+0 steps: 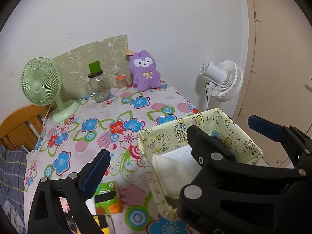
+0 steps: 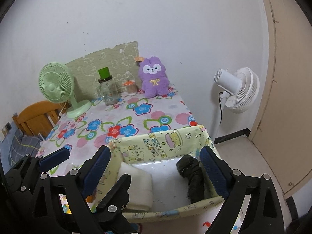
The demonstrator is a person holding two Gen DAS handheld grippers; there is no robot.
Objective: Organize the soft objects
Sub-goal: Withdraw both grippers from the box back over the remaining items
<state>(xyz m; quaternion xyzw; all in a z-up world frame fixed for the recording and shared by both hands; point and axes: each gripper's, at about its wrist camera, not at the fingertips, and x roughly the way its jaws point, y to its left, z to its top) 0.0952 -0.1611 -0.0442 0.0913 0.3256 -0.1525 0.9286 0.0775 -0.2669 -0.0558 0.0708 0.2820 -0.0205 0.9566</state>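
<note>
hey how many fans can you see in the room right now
2. A green desk fan stands on the table's back left corner. A white pedestal fan stands on the floor to the table's right, by the wall. Others could be out of view.

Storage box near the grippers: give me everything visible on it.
The storage box is an open-topped, soft-sided rectangle in pale yellow-green cartoon print reading "HAPPY BIRTHDAY", edges frayed. It sits upright at the near corner of the floral tablecloth. Inside lie a folded white cloth and a rolled black item.
</note>
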